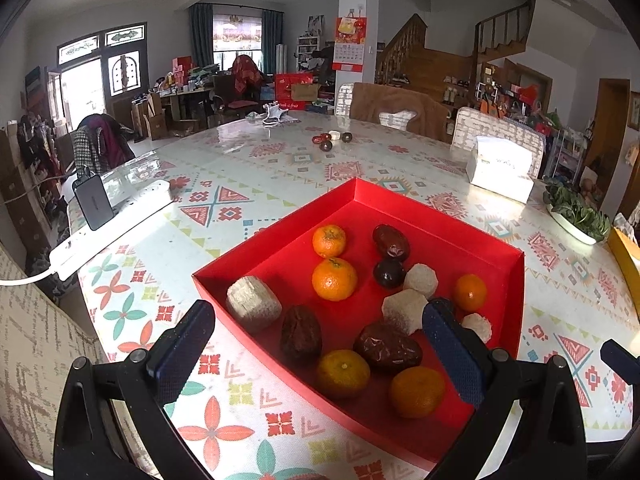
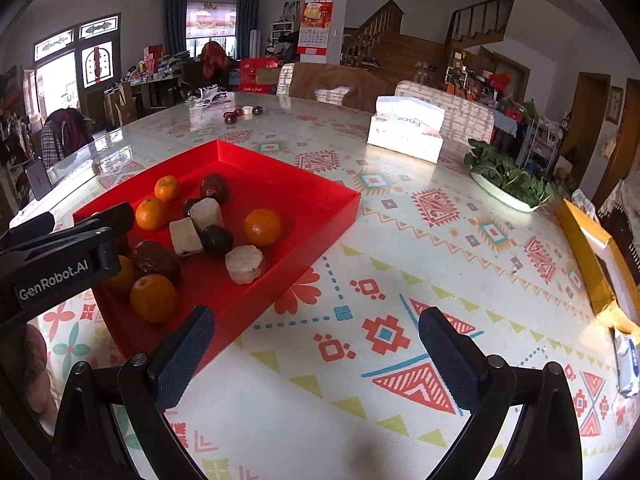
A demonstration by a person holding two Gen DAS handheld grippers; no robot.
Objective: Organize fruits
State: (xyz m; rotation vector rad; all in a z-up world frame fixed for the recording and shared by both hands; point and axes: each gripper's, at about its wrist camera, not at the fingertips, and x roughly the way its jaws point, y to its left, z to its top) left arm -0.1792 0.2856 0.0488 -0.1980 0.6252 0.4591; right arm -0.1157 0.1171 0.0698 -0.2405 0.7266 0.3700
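Observation:
A red tray on the patterned table holds several oranges, dark red dates and pale peeled cane pieces. My left gripper is open and empty, its fingers hovering over the tray's near end. In the right wrist view the tray lies to the left with the same fruits, an orange among them. My right gripper is open and empty above bare tablecloth, right of the tray. The left gripper's body shows at the left edge.
A few loose fruits lie at the table's far side. A tissue box, a dish of greens and a yellow box stand to the right. A power strip with a charger lies left. Chairs ring the table.

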